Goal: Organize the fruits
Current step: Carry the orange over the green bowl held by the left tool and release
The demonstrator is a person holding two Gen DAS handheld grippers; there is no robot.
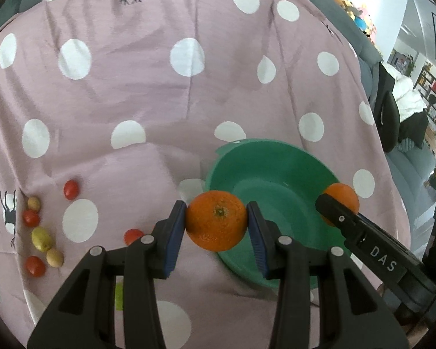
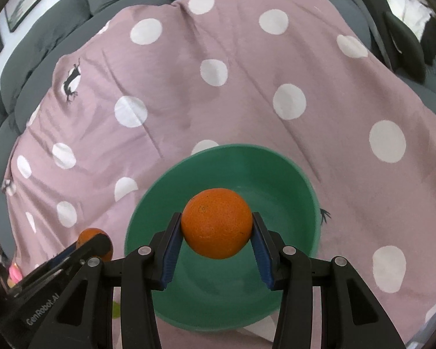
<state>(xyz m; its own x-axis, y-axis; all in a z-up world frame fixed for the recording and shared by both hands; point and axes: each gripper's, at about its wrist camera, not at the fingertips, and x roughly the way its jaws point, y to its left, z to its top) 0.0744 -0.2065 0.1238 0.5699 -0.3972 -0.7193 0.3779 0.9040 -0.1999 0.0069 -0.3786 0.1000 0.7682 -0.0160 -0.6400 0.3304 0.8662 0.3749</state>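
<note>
Left gripper (image 1: 217, 226) clamping orange (image 1: 216, 220), far orange (image 1: 343, 200) half hidden behind right gripper (image 1: 331, 209)

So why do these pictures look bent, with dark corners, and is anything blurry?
Left wrist view: a fisheye lens bulges the spotted cloth and darkens the corners; the orange in the left gripper is sharp, the room at the right edge smeared. Right wrist view: same bulge and dark rim; the orange in the right gripper is crisp over the green bowl, under soft light without glare.
</note>
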